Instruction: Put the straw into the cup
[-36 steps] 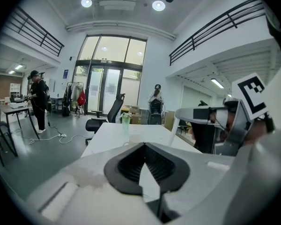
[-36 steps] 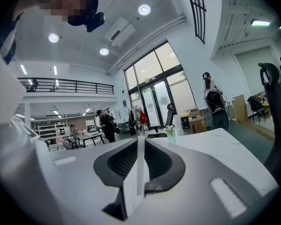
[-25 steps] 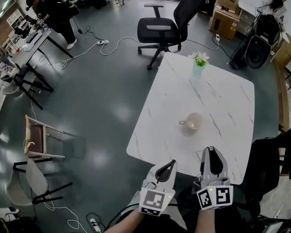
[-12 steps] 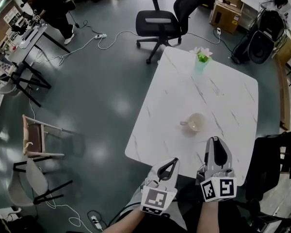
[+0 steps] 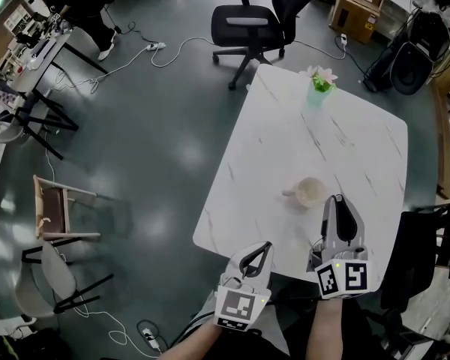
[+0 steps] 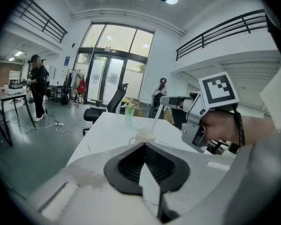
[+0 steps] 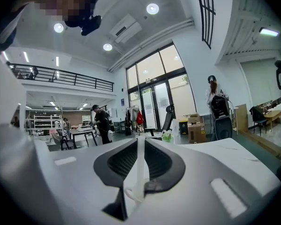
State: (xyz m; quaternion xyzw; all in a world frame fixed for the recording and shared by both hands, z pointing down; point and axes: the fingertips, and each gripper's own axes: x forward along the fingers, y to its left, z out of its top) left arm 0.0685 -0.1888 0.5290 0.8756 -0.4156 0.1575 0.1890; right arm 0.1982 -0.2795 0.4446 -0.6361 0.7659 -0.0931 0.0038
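**Right gripper advanced to the cup: straw insertion in hand**

Since the earlier frame, the right gripper (image 5: 337, 201) has travelled forward from the near edge of the table (image 5: 285, 133). Its tips now sit just beside the cup (image 5: 310, 192), at the cup's lower right in the head view. The left gripper (image 5: 264, 247) has stayed off the table's near edge, at the lower centre of the frame.

**Jaw state**
- Right gripper: jaws closed on the straw (image 7: 139, 170). The straw runs up the centre line between the pads and projects past the tips.
- Left gripper: jaws pressed together at the tips, with nothing between them.

**Position of the task items**
- The cup stands upright on the table, right of centre and low in the head view, with its handle pointing to frame left.
- In the left gripper view, the straw slants down from the right gripper's tips toward the cup mouth. Whether its lower end has passed the rim cannot be determined.

**Step in hand**
This appears to be the final approach and insertion, with the straw held and aimed at the cup opening.

**Next move**
1. Centre the straw's free end over the cup mouth.
2. Lower it until the end rests inside the cup.
3. Spread the right jaws only after the straw leans on the rim, because a light cup may shift if nudged.
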